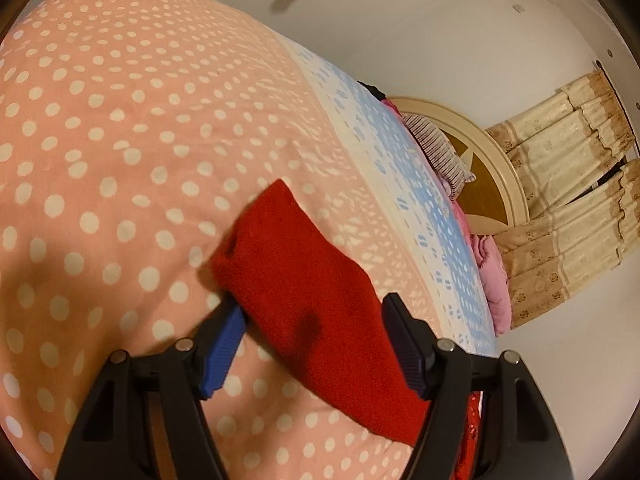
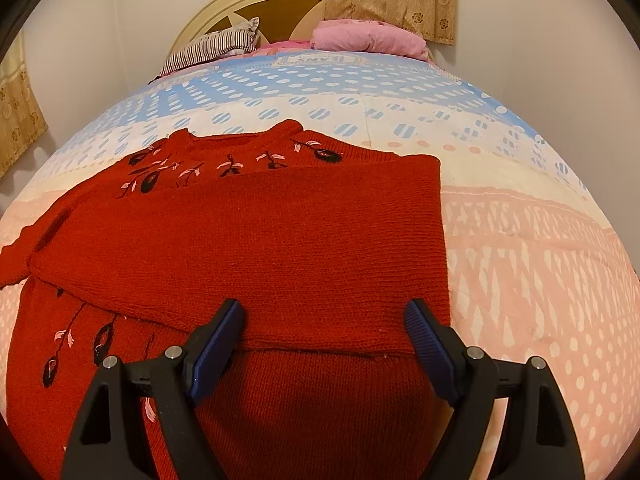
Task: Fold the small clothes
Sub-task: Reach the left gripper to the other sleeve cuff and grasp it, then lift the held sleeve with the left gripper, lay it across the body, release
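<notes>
Left wrist view: left gripper point(image 1: 316, 320) jaws wide apart, gripping nothing; a red sleeve point(image 1: 304, 280) lies between them on the bedspread point(image 1: 120, 120). Bare dotted spread from 9 to 12 o'clock; bed edge, headboard point(image 1: 492, 176) and curtain point(image 1: 568, 220) at 3.

Right wrist view: right gripper point(image 2: 324, 320) jaws wide apart, nothing clamped, over the sweater point(image 2: 280, 240), its sleeve folded across the body. Embroidery shows at 10. Free spread at 3; pillows point(image 2: 368, 40) at 12.

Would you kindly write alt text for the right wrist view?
A red sweater with embroidered flowers lies on a dotted bedspread, one sleeve folded across its front. The open right gripper hovers over the folded part, with pillows by the headboard beyond.
</notes>
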`<state>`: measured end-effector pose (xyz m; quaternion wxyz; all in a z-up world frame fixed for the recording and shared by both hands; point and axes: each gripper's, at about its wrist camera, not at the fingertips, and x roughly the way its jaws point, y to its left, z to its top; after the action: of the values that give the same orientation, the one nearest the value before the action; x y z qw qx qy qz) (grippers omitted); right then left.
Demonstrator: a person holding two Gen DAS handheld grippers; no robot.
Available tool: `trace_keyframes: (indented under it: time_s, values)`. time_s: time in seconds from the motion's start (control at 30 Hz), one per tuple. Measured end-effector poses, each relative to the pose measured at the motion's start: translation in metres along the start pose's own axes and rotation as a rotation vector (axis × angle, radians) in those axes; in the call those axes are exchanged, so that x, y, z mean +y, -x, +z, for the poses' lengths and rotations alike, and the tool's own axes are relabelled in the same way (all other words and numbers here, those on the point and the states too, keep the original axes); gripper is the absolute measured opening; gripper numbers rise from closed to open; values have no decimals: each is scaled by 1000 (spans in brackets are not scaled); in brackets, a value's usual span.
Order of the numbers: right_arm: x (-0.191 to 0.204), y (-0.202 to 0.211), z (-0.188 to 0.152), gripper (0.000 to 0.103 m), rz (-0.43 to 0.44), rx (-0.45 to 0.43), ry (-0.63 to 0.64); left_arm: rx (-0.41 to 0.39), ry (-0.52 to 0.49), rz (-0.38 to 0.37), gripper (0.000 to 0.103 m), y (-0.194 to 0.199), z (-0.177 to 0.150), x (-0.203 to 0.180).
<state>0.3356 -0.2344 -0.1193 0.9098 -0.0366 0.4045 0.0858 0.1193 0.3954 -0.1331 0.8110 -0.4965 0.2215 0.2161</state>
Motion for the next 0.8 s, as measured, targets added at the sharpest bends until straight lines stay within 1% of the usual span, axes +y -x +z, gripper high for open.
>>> trace_keyframes:
  time_s: [0.07, 0.13, 0.17, 0.2, 0.27, 0.3, 0.53, 0.8]
  values:
    - [0, 0, 0, 84, -1, 0, 0, -13, -16, 12, 70, -1, 2, -1]
    - [0, 0, 0, 84, -1, 0, 0, -21, -39, 36, 62, -4, 6, -4]
    - [0, 0, 0, 84, -1, 0, 0, -24, -47, 46, 50, -5, 8, -5]
    - [0, 0, 0, 84, 0, -1, 0, -21, -52, 51, 33, -7, 10, -4]
    - [0, 0, 0, 84, 0, 0, 0, 3, -45, 51, 15, -12, 13, 2]
    - [0, 0, 0, 84, 0, 0, 0, 5, -39, 51, 11, -12, 13, 5]
    - [0, 0, 0, 84, -2, -1, 1, 3, -65, 39, 8, -4, 14, 14]
    - [-1, 1, 0, 84, -5, -3, 1, 4, -88, 17, 6, 8, 20, 9]
